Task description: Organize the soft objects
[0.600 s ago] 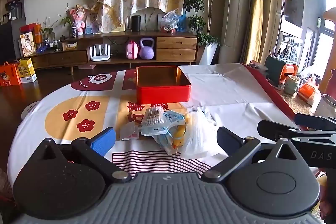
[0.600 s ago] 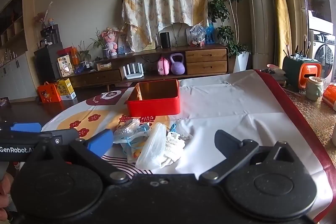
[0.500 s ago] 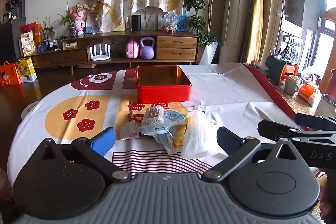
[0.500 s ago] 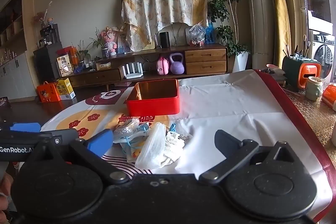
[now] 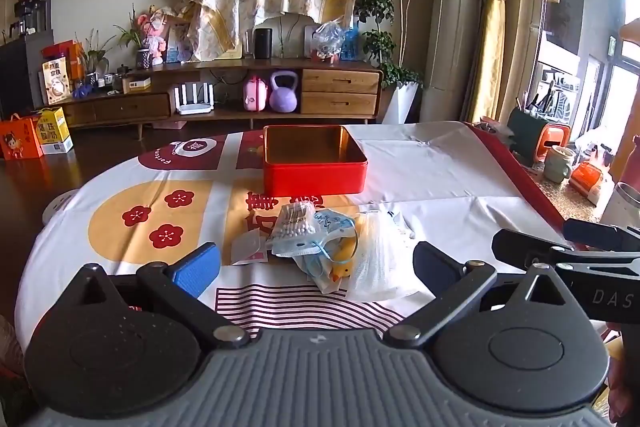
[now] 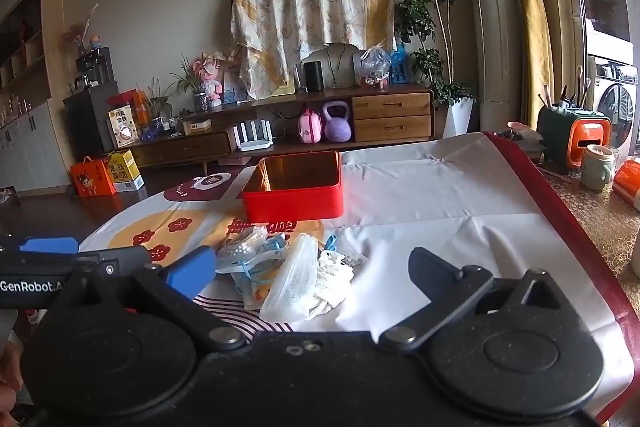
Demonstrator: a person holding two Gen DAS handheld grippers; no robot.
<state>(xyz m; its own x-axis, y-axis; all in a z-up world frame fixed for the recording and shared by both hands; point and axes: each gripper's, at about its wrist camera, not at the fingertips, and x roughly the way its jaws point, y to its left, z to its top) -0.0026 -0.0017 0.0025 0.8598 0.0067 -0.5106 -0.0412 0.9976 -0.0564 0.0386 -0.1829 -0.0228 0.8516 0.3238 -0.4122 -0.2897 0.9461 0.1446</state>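
Note:
A pile of soft things lies on the near part of the table: a bag of cotton swabs (image 5: 291,223), blue face masks (image 5: 320,243), a yellow duck (image 5: 343,271) and a clear bag of white cloth (image 5: 380,263); the bag also shows in the right wrist view (image 6: 304,279). A red tin (image 5: 314,161), open and empty, stands behind the pile (image 6: 294,189). My left gripper (image 5: 314,269) is open, just short of the pile. My right gripper (image 6: 308,273) is open, also near the pile. Each gripper shows at the edge of the other's view.
The table carries a white cloth (image 5: 432,171) with red and yellow patterns. A small white packet (image 5: 248,247) lies left of the pile. A mug (image 5: 558,163) and an orange holder (image 5: 552,143) stand on a counter to the right. A sideboard (image 5: 240,95) stands behind.

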